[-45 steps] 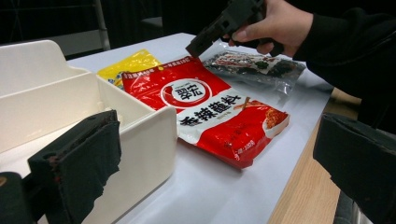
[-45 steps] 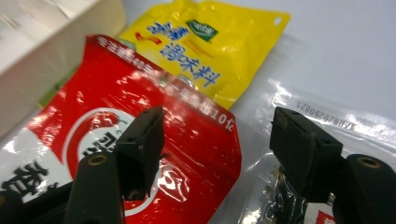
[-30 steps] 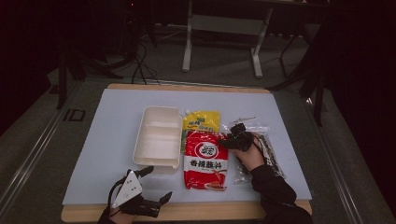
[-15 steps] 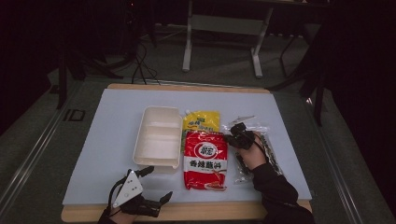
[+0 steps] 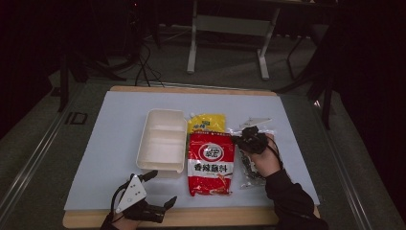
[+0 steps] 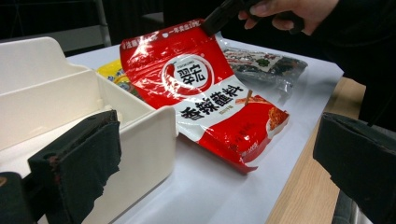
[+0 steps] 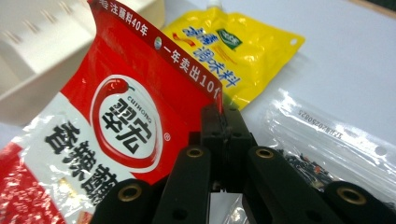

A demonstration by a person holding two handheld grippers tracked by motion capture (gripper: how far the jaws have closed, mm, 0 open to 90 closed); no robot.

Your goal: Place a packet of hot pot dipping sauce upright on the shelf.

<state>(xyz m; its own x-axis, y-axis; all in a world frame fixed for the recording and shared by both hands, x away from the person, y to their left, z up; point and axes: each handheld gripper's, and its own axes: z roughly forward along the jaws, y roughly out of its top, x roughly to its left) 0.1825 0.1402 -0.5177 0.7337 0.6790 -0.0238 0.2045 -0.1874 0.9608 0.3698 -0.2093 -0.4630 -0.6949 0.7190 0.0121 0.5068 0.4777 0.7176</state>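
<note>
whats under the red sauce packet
The red packet, its top corner pinched by the right gripper, overlaps the yellow packet. Its lower end lies on the white mat; anything beneath stays hidden.

The red pouch (image 7: 116, 135) carries a white oval emblem with a red chilli, the characters 翠宏 and, above them in small letters, CUIHONG. Along its top edge runs white print reading 连菌料40年 and 一年卖出10亿; the last sign is partly cut off. Large black characters below read 香辣蘸料 (image 6: 212, 105). The yellow pouch (image 7: 236, 44) bears blue characters, roughly 调味料, under a small green logo too small to read. The clear bag (image 7: 327, 135) shows a printed code, mirrored and illegible.
</note>
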